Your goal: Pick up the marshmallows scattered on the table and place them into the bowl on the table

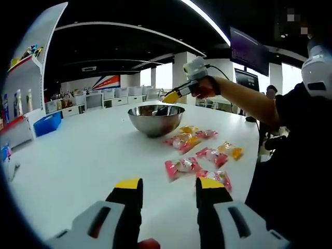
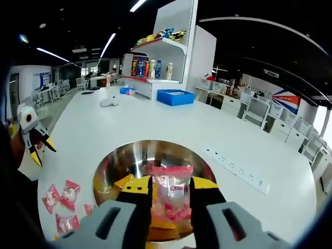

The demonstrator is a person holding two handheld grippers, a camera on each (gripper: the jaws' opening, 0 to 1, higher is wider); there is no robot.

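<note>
Right gripper view: the right gripper (image 2: 164,188) hangs over the steel bowl (image 2: 111,165), a pink-and-clear marshmallow packet (image 2: 171,194) between its yellow-tipped fingers (image 2: 136,185); whether they pinch it or have let go I cannot tell. More packets lie in the bowl below. This looks like the drop step. Left gripper view: the left gripper (image 1: 169,187) stands apart-jawed and empty above the white table (image 1: 78,161), with a pink packet (image 1: 181,167) just ahead of its fingertips and others scattered beyond. Next, it likely calls for closing on that nearest packet.
</note>
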